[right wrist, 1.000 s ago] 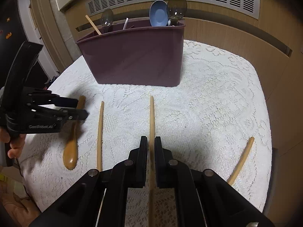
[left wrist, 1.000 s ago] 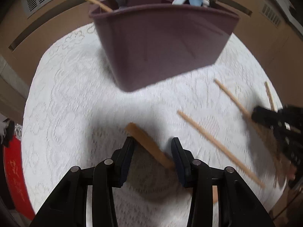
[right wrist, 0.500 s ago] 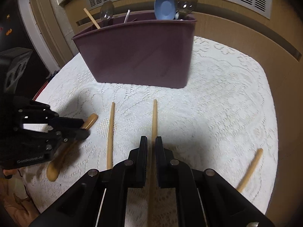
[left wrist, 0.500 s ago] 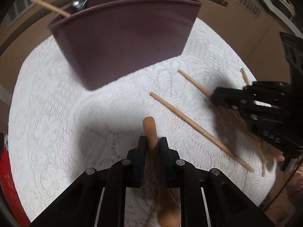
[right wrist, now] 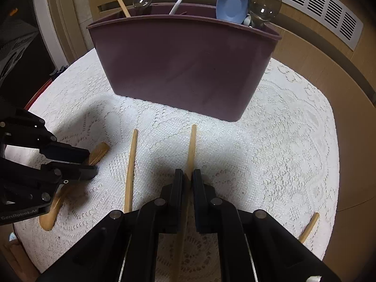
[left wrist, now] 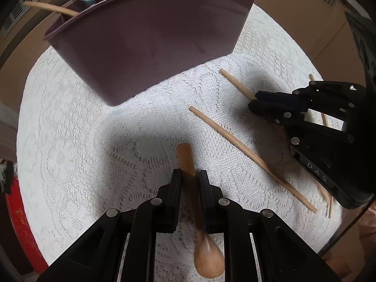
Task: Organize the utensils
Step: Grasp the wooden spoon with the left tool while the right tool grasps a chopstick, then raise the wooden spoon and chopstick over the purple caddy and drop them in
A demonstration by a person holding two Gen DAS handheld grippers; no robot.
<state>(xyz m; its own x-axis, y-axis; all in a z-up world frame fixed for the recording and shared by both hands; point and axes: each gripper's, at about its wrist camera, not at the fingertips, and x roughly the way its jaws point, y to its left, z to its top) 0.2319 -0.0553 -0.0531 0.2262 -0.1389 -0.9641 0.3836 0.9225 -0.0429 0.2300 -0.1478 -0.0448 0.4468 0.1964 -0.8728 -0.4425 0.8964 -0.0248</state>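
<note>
My left gripper (left wrist: 189,176) is shut on the handle of a wooden spoon (left wrist: 185,155), whose bowl lies back between the finger arms. In the right wrist view the same spoon (right wrist: 99,151) sticks out of the left gripper (right wrist: 90,163) at the left. My right gripper (right wrist: 187,175) is shut on a wooden chopstick (right wrist: 192,143) that points toward the maroon utensil holder (right wrist: 185,68). In the left wrist view the right gripper (left wrist: 255,102) grips that chopstick (left wrist: 235,83) at the right, in front of the holder (left wrist: 145,37).
A second chopstick (right wrist: 131,162) lies loose between the two grippers, and a third (right wrist: 309,226) lies at the right edge of the white lace cloth (right wrist: 293,141). The holder carries a blue spoon (right wrist: 231,5), clear spoons and a wooden stick. A slatted wooden wall stands behind.
My left gripper has shut on the wooden spoon's handle and the spoon has turned in line with the fingers. Both grippers have drawn nearer the holder, the right still holding its chopstick.
</note>
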